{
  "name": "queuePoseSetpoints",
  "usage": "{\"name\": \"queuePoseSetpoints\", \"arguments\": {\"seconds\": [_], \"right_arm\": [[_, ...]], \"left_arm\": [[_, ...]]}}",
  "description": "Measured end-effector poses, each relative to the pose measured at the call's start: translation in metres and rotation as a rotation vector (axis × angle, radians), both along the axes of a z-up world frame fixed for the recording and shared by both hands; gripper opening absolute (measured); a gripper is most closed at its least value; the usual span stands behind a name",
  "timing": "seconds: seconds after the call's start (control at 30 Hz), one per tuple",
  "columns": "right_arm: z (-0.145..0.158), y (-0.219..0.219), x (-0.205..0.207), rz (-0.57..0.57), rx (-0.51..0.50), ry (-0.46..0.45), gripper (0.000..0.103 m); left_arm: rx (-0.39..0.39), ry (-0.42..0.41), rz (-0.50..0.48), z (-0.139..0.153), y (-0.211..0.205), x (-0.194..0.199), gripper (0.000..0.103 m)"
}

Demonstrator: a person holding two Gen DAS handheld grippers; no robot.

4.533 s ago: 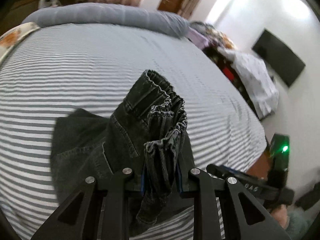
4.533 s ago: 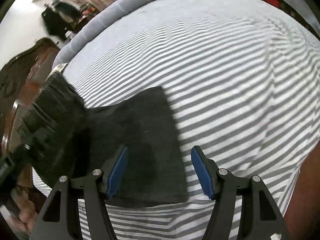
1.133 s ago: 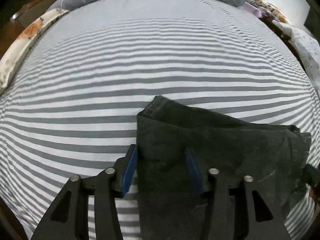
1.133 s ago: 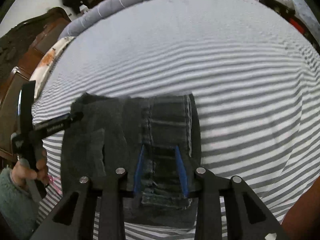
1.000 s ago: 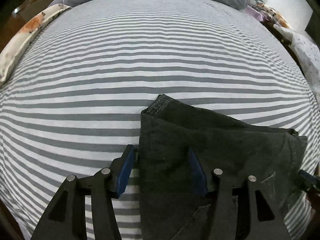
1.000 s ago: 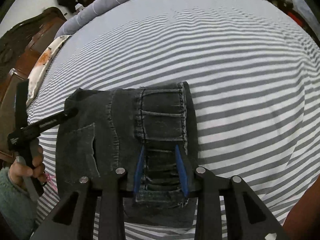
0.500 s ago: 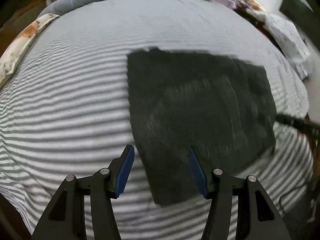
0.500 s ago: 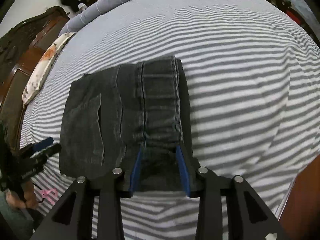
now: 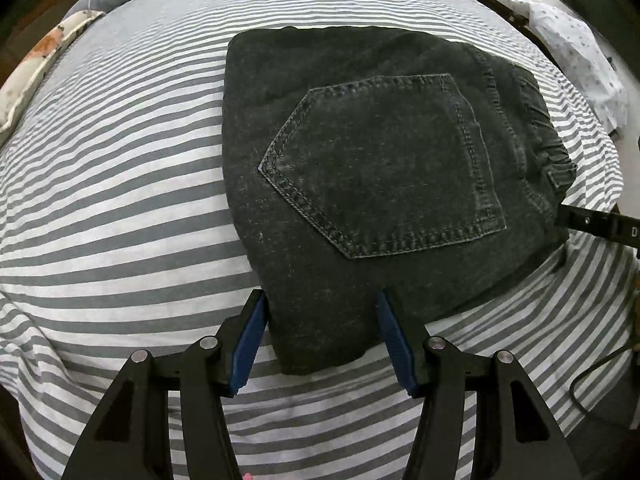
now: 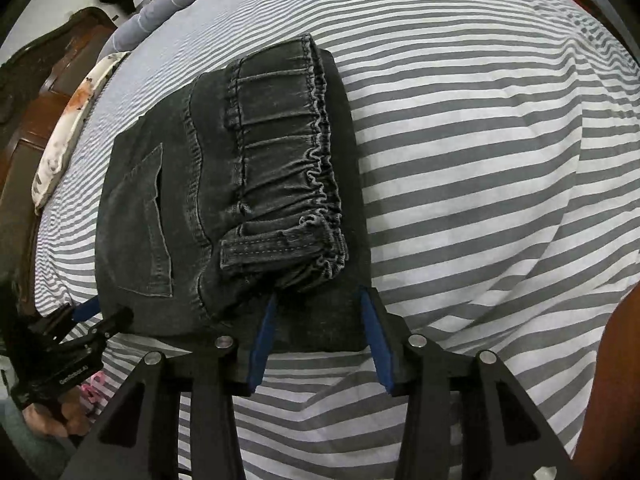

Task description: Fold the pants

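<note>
Pants point(image 9: 360, 184): a folded dark bundle flat on the striped bed point(image 9: 120, 208), set down since the lift; left claw point(image 9: 320, 336) spread, withdrawn to its near corner; right claw point(image 10: 320, 336) opening, waistband released just ahead; fold apparently finished.

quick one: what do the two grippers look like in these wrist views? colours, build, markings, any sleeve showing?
Left gripper and right gripper look the same: black angular fingers with triangular cut-outs, silver round bolts at the joints, blue pads on the inner faces. In the right wrist view the left gripper's black body carries small white lettering, too small to read. A grey-green sleeve shows at that hand.
</note>
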State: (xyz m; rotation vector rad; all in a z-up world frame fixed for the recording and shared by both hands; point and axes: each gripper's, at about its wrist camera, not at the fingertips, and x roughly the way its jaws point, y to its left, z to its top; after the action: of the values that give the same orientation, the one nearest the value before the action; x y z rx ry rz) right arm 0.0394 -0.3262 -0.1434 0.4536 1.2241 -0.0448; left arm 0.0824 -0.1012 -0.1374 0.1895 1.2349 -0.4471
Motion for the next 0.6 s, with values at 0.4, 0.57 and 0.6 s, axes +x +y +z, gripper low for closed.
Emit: {"name": "queuePoseSetpoints", "arguments": {"seconds": [0.4, 0.57, 0.6], "right_arm": [[0.023, -0.047, 0.003, 0.041, 0.243, -0.149, 0.065], [0.01, -0.063, 0.025, 0.071, 0.34, -0.145, 0.065], [0.006, -0.069, 0.027, 0.074, 0.352, -0.142, 0.065]], "left_arm": [[-0.262, 0.013, 0.14, 0.034, 0.055, 0.037, 0.058], [-0.341, 0.104, 0.194, 0.021, 0.069, 0.061, 0.058], [-0.355, 0.117, 0.203, 0.017, 0.07, 0.062, 0.058]]}}
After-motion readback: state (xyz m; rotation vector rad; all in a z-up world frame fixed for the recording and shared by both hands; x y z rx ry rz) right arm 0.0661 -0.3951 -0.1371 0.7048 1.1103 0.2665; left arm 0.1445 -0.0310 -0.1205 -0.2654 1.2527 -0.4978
